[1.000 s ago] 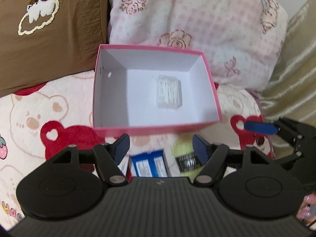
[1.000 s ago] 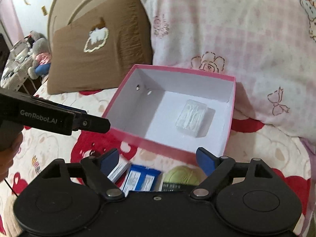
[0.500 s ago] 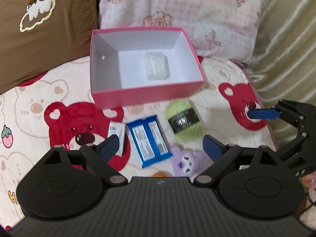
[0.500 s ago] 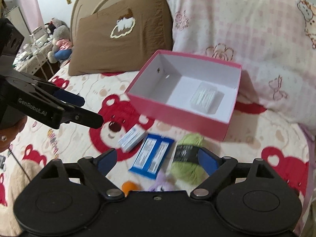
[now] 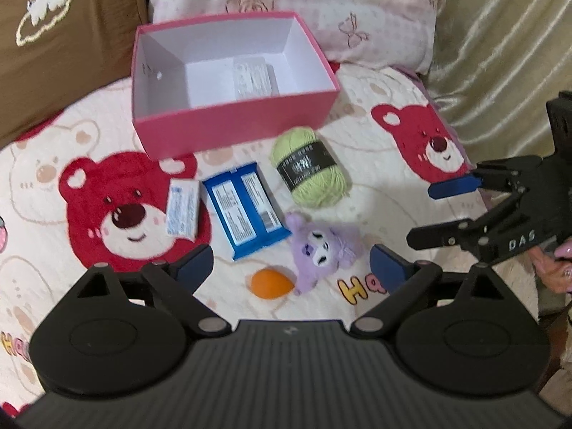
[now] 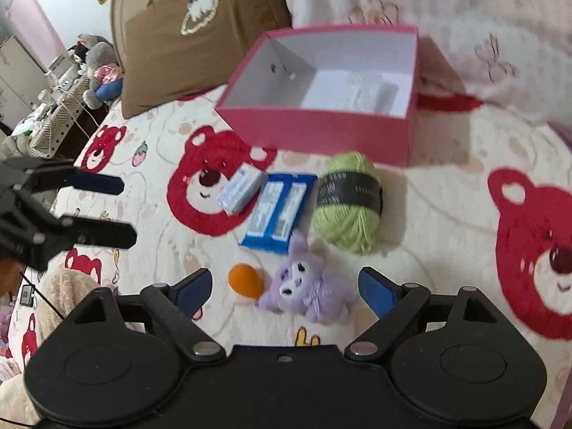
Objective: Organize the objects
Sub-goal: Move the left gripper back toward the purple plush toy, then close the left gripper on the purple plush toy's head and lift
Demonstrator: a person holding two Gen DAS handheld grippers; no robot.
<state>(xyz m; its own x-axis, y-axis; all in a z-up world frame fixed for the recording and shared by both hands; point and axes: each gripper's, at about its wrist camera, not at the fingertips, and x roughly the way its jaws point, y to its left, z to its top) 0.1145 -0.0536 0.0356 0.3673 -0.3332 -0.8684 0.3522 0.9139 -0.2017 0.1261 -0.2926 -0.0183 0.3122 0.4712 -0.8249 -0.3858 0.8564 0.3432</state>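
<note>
A pink box (image 5: 232,128) (image 6: 321,132) stands open on the bed with a clear plastic case (image 5: 252,77) (image 6: 364,89) inside. In front of it lie a small white-blue carton (image 5: 183,209) (image 6: 241,188), a blue packet (image 5: 245,209) (image 6: 280,211), a green yarn ball (image 5: 309,171) (image 6: 348,202), a purple plush (image 5: 321,246) (image 6: 307,291) and an orange egg-shaped sponge (image 5: 270,283) (image 6: 246,280). My left gripper (image 5: 291,268) (image 6: 118,211) is open and empty above the near items. My right gripper (image 6: 284,286) (image 5: 425,214) is open and empty, the plush and the sponge lying between its fingers in its view.
A brown pillow (image 5: 53,35) (image 6: 200,32) and a pink checked pillow (image 5: 304,3) (image 6: 447,0) lie behind the box. A beige striped curtain (image 5: 500,35) hangs on the right. Soft toys and furniture (image 6: 71,78) stand beyond the bed's left side.
Both grippers have pulled back and up from the box. The yarn, packet, carton, plush and orange sponge have come into full view. Both stay open.
</note>
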